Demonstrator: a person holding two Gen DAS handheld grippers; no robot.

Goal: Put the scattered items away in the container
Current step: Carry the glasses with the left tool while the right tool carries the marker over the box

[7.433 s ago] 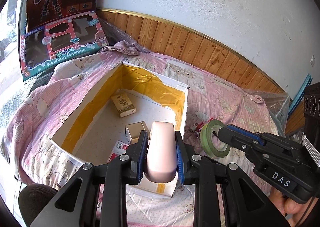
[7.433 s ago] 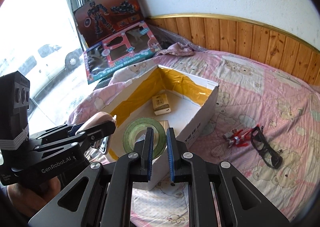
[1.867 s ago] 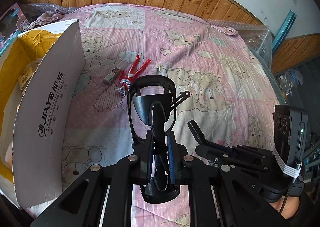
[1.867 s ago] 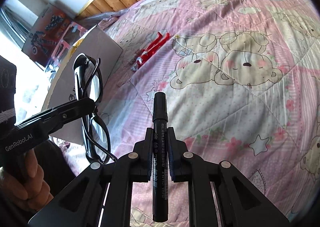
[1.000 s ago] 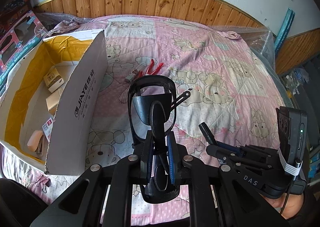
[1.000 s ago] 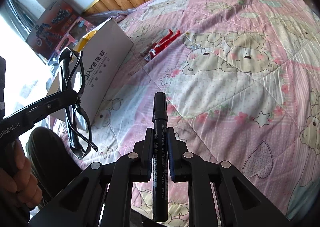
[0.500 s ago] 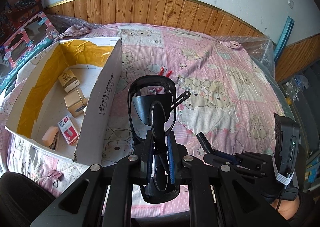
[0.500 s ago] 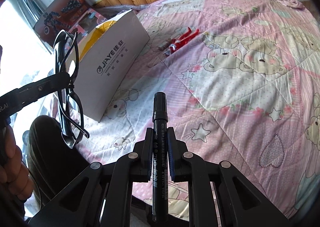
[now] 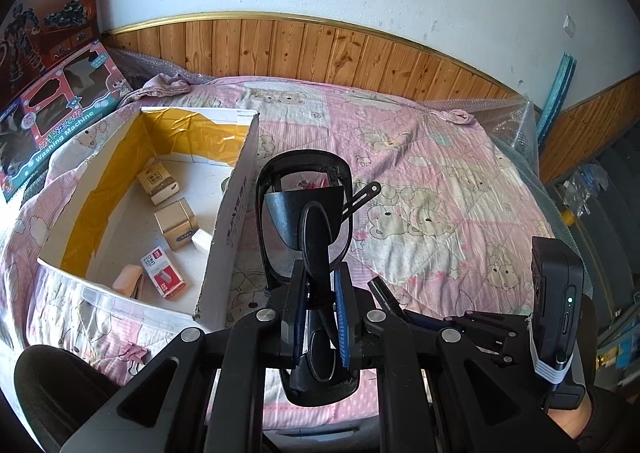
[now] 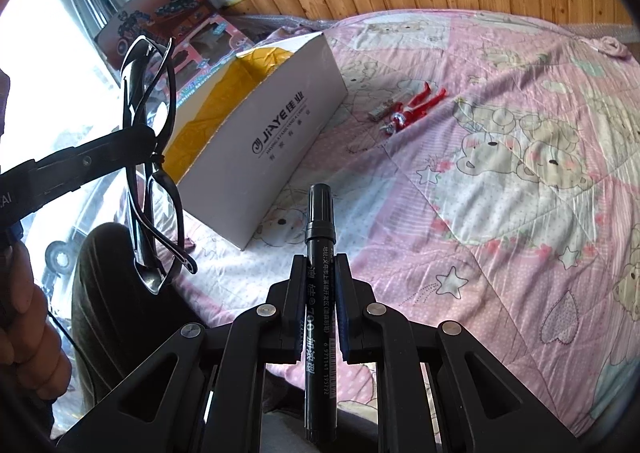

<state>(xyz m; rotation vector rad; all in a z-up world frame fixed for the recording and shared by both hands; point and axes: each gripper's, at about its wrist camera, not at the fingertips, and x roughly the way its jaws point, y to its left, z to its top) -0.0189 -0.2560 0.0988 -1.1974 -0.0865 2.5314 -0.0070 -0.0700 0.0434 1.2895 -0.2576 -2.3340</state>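
1. The left gripper (image 9: 318,293) is clenched on a pair of black plastic-framed glasses (image 9: 306,213), pinched at the folded frame so that the lenses stand on edge, one ahead of the fingertips and one behind them.
2. The right gripper (image 10: 319,285) is clamped on a black cylindrical marker pen (image 10: 319,293) with white print, its long axis lying straight along the fingers and its capped end poking out forward.
3. The open white cardboard box lined with yellow tape (image 9: 230,221) sits on the pink bear-print quilt (image 9: 440,193) toward the bed's left edge. It lies ahead and to the left of both grippers, its near long wall running away from them.
4. The left gripper is the nearer of the two: the glasses hang just beside that wall, on its outer side, not yet over the opening. I judge a short leftward shift would put them above the box floor.
5. Inside the box lie two small tan cartons (image 9: 158,185), a red-and-white packet (image 9: 165,273) and a pale pink oblong piece (image 9: 128,280), leaving bare floor for a drop.
6. A red toy figure (image 10: 412,107) is out on the quilt beyond the box's far right corner, well apart from either gripper.
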